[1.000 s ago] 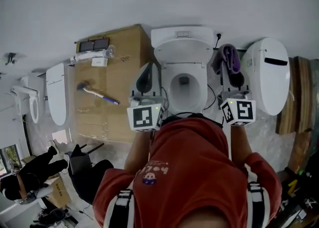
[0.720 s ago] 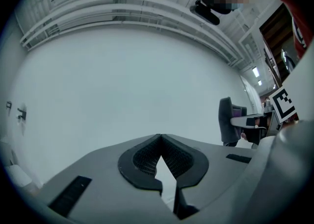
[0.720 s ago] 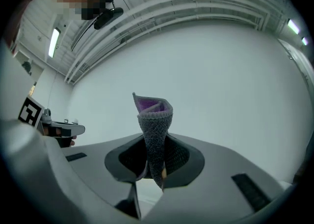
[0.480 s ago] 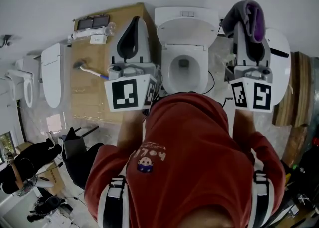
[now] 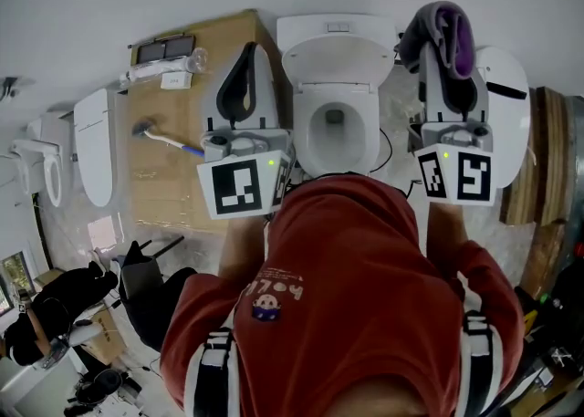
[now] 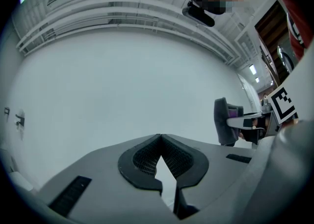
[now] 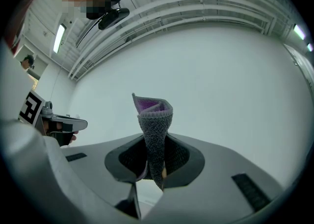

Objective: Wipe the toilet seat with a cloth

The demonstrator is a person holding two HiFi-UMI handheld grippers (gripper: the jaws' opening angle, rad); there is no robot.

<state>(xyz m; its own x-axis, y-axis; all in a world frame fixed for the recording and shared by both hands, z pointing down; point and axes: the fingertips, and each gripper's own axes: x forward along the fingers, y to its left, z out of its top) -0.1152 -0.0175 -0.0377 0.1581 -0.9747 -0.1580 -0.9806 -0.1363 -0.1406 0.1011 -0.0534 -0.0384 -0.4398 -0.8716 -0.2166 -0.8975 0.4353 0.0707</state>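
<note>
A white toilet (image 5: 336, 132) stands below me at the middle of the head view, its lid raised and the seat (image 5: 310, 137) ringing the open bowl. My right gripper (image 5: 440, 34) is held high to the right of the toilet, shut on a grey and purple cloth (image 5: 443, 35) that sticks up from between its jaws (image 7: 153, 120). My left gripper (image 5: 241, 73) is raised to the left of the toilet, shut with nothing in it; in its own view (image 6: 160, 142) the jaw tips meet against a bare white wall.
A wooden board (image 5: 187, 141) left of the toilet carries a toilet brush (image 5: 167, 141) and a few small items (image 5: 164, 64). More white toilet parts lie at the far left (image 5: 94, 158) and far right (image 5: 511, 87). A person (image 5: 55, 306) crouches at lower left.
Both grippers have risen from beside the bowl to well above it and now loom larger in the head view. The cloth went up with the right gripper. Little has shifted over the last half second.
</note>
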